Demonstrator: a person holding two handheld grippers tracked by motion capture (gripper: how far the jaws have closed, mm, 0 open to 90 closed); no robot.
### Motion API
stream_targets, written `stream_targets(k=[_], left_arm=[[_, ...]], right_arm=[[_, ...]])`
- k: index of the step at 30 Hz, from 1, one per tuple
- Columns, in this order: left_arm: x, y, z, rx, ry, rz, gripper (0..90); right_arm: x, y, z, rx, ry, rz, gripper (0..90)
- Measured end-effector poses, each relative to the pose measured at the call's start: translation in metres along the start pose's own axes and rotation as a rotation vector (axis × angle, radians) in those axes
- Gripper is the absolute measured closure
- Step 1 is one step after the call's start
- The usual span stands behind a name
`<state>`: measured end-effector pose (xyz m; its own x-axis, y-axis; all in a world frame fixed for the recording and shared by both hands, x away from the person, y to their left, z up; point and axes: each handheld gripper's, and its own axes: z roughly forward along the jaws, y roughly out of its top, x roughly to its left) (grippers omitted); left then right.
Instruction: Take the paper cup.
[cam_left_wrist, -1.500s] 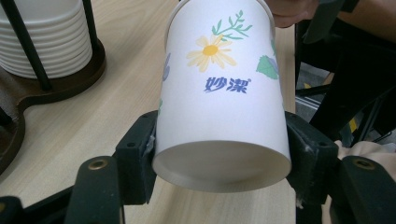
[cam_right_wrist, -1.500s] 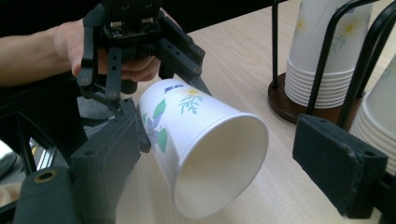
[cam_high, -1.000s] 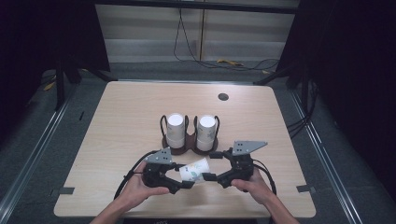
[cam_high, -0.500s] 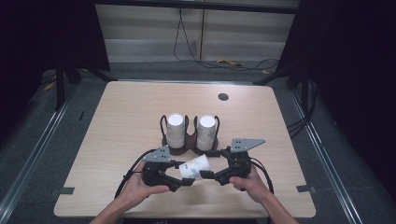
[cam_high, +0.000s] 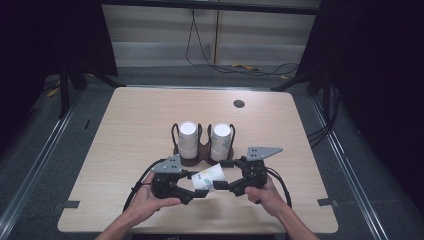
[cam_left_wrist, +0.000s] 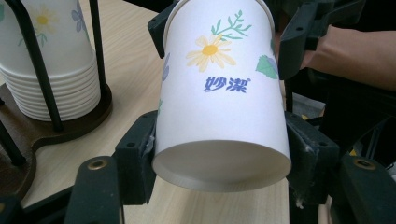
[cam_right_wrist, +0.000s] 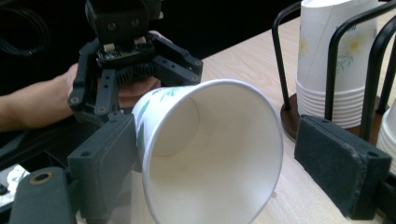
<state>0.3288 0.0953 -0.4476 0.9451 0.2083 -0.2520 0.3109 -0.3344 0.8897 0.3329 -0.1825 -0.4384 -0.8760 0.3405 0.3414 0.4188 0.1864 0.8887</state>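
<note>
A person stands at the near edge of the table (cam_high: 125, 125) with a gripper in each hand, and a single paper cup (cam_high: 209, 177) hangs on its side between the two, off the tabletop and just in front of the cup holder (cam_high: 201, 152). The cup is white with a daisy, green leaves and blue lettering printed on it.

The left gripper (cam_high: 192, 192) is clamped on the cup at its narrow bottom end; in the left gripper view the cup's base faces the camera and both black jaws press flat against its sides. The right gripper (cam_high: 227, 186) comes in from the other end, at the cup's wide mouth. In the right gripper view one foam pad lies against the rim while the other pad stands well clear of it, so those jaws are released, not squeezing.

The cup holder, a dark wooden base with black wire loops, sits around the middle of the table and carries two stacks of upturned cups (cam_high: 188, 138) side by side.
</note>
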Motion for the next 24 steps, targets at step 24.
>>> stream_targets(k=[24], left_arm=[[-0.0014, 0.0003, 0.0033, 0.009, -0.049, -0.006, 35.9]], right_arm=[[-0.0072, -0.0046, 0.0042, -0.024, 0.151, 0.081, 23.1]])
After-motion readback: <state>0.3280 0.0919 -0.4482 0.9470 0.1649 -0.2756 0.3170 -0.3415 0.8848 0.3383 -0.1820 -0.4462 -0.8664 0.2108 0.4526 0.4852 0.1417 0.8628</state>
